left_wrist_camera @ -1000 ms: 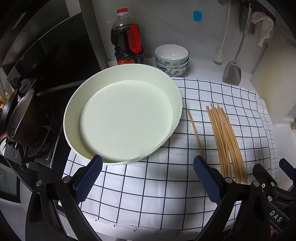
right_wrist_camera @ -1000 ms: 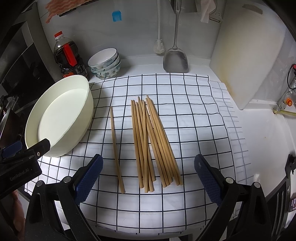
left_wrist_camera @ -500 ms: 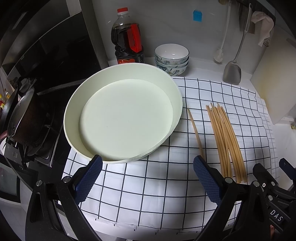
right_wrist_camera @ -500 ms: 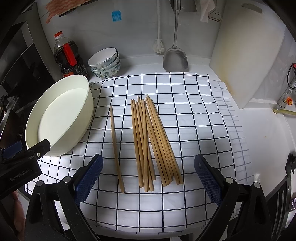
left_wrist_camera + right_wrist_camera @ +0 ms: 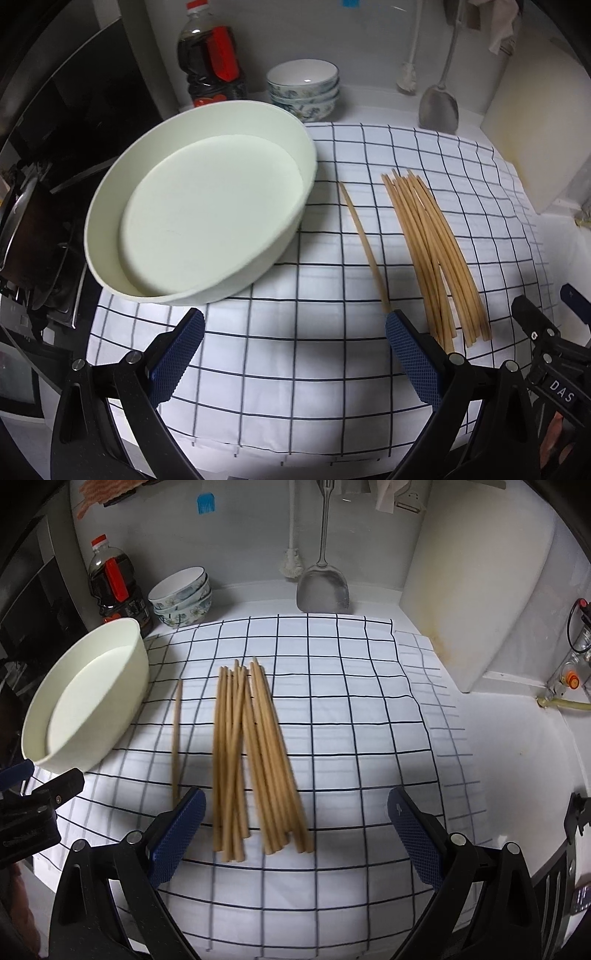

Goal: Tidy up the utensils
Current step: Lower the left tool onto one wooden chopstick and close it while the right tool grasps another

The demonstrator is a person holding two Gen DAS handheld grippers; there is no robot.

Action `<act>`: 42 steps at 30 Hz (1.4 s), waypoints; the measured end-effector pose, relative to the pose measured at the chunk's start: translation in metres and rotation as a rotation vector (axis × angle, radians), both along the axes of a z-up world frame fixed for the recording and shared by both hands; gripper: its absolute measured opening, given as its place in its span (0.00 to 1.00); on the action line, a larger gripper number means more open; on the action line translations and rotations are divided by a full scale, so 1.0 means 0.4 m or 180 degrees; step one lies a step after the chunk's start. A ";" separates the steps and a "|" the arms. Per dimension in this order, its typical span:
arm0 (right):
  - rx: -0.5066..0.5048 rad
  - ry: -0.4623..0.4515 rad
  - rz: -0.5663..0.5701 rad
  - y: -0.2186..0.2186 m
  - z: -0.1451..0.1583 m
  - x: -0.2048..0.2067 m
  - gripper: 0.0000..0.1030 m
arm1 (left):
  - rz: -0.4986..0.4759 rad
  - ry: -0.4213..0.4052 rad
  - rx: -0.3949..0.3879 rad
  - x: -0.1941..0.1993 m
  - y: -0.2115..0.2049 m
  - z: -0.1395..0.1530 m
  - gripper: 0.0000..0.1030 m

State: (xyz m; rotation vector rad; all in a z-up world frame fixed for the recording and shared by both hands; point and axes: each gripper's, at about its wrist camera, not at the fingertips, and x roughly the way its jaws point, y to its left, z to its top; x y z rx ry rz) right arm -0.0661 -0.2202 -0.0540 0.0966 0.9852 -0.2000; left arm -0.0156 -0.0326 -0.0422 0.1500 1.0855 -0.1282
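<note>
A bundle of several wooden chopsticks [image 5: 255, 753] lies on a checked cloth [image 5: 351, 738]; it also shows in the left wrist view [image 5: 432, 251]. One single chopstick [image 5: 176, 738] lies apart to its left, also seen in the left wrist view [image 5: 364, 243]. A round cream basin [image 5: 199, 221] stands empty at the left, also in the right wrist view [image 5: 88, 698]. My right gripper [image 5: 295, 827] is open and empty, just above the near ends of the bundle. My left gripper [image 5: 295, 347] is open and empty over the cloth, in front of the basin.
A dark oil bottle [image 5: 212, 62], stacked bowls [image 5: 304, 88], a hanging metal spatula [image 5: 323, 587] and a brush [image 5: 293, 561] stand along the back wall. A white cutting board [image 5: 476, 583] leans at the right. A stove with a pan [image 5: 26, 236] is at the left.
Both grippers have moved forward and lower toward the cloth. The right gripper has shifted right, so the chopstick bundle now lies between its open fingers.
</note>
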 end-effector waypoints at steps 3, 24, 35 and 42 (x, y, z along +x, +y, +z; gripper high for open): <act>-0.0033 0.0022 0.0096 -0.028 -0.034 0.007 0.92 | -0.0022 -0.0039 -0.0033 -0.001 -0.026 -0.024 0.94; -0.0008 0.0011 0.0317 -0.129 -0.197 0.136 0.92 | 0.0251 -0.0057 -0.0077 0.057 -0.093 -0.197 0.94; -0.0042 0.0033 0.0399 -0.133 -0.215 0.152 0.92 | 0.0267 -0.0051 -0.0035 0.069 -0.108 -0.226 0.94; -0.0146 0.0085 0.0514 -0.111 -0.225 0.159 0.91 | 0.0259 -0.0026 -0.0016 0.076 -0.114 -0.242 0.94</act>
